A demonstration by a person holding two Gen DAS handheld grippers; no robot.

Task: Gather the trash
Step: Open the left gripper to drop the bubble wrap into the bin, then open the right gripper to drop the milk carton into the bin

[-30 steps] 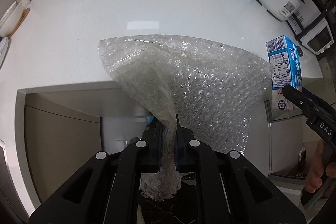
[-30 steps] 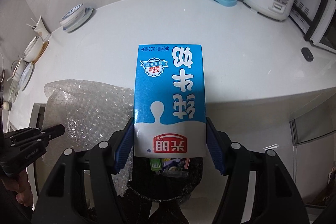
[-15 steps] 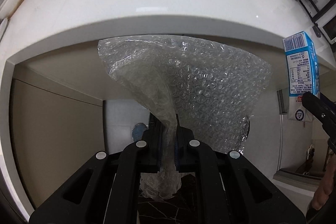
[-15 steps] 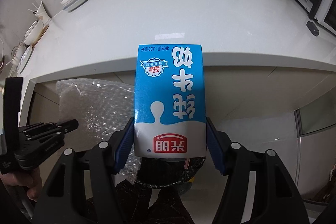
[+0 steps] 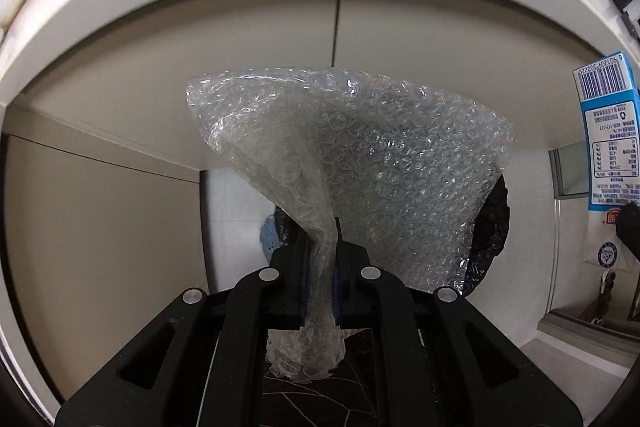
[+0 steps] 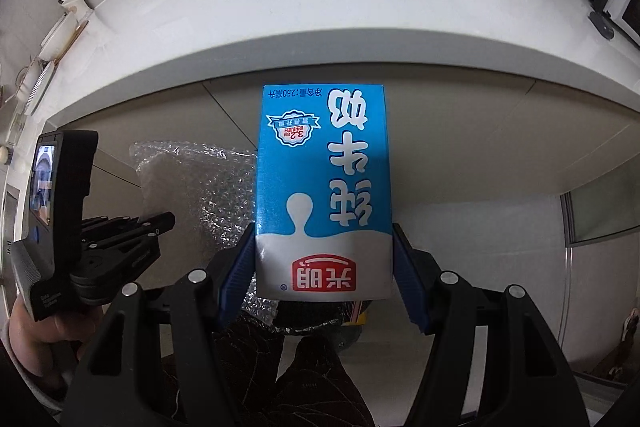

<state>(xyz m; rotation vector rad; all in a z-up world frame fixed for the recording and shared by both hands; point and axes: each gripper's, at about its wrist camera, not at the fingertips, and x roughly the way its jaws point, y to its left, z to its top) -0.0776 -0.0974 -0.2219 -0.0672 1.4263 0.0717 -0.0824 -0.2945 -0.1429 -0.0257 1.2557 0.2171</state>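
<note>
Both grippers point down below the counter edge. Left gripper has its jaws squeezed tight together, pinching a bunched bit of bubble wrap. Right gripper has its jaws spread wide, blue pads clamped on both sides of a milk carton. A hand grips the left one's handle.

The white counter edge overhangs ahead of both tongs. Beneath the right gripper and milk carton, a black-lined bin gapes; bubble wrap crowds its left.
</note>
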